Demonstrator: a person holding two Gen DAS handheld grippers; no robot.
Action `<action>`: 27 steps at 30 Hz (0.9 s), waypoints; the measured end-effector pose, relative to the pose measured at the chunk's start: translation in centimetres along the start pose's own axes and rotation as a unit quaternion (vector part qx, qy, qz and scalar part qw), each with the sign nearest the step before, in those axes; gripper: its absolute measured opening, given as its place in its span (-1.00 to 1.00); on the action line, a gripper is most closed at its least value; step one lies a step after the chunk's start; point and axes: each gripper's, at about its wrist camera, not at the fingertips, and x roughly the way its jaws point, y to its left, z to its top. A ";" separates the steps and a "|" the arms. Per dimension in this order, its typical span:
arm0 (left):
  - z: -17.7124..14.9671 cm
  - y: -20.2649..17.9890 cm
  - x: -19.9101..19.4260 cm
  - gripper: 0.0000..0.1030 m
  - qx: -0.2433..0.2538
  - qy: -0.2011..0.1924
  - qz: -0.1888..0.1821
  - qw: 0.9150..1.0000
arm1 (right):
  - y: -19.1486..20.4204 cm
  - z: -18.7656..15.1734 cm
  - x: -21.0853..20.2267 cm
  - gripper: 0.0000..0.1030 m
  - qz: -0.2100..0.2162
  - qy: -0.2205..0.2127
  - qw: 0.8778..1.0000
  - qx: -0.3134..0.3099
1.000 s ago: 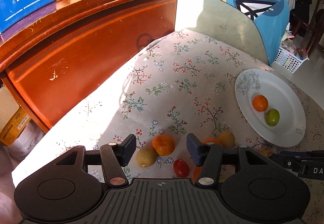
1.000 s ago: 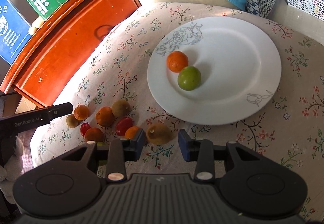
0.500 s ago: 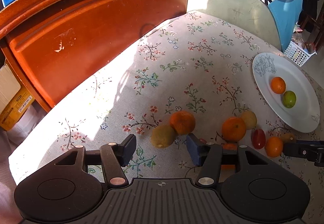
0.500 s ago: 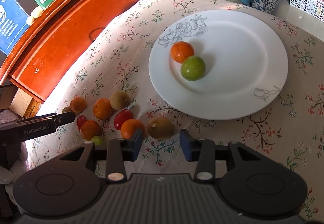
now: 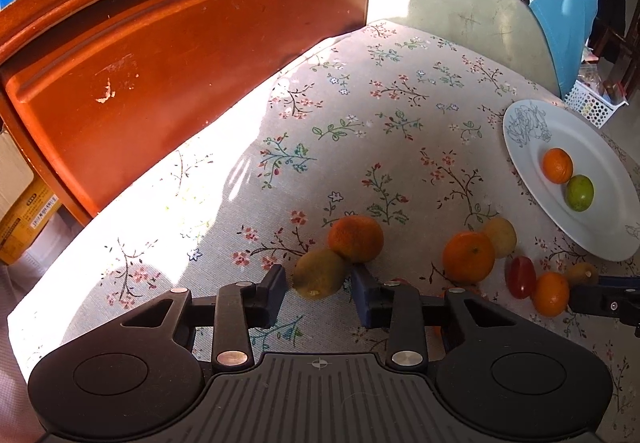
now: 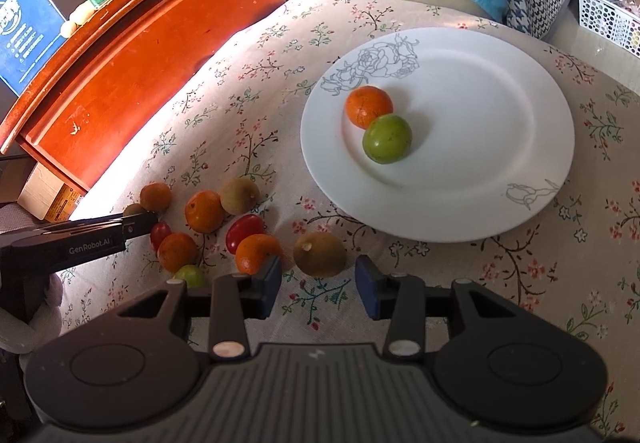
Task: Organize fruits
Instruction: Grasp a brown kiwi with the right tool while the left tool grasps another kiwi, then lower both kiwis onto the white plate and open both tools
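Fingers spread on both grippers, left gripper (image 5: 319, 293) around a kiwi (image 5: 319, 278) touching an orange (image 5: 355, 238), which closing could nudge rolling away.

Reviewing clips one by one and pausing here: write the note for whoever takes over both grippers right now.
Left gripper: open, a brown kiwi between its fingers, not gripped.
Right gripper: open, another kiwi just ahead between its fingertips.
Done: an orange and a green fruit lie touching on the white plate.
Left: the loose oranges, kiwis, cherry tomatoes and a small green fruit clustered on the floral cloth beside the plate.
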 end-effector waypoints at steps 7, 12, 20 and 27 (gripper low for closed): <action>0.0 0.0 -0.2 -0.51 -0.004 -0.005 -0.005 1.000 | 0.1 0.1 0.2 -0.27 -0.007 -0.006 1.000 -0.009; 0.0 -0.2 -0.4 -0.52 -0.001 -0.009 -0.008 1.000 | 0.4 0.1 0.2 -0.43 -0.010 -0.008 1.000 -0.018; 1.0 -0.9 -2.5 -0.52 0.000 -0.039 -0.014 0.999 | 0.7 0.9 -1.2 -0.44 0.010 -0.039 0.999 -0.025; 2.0 -2.8 -4.1 -0.52 0.008 -0.063 -0.037 0.997 | 0.4 2.1 -2.6 -0.44 0.015 -0.067 0.998 -0.016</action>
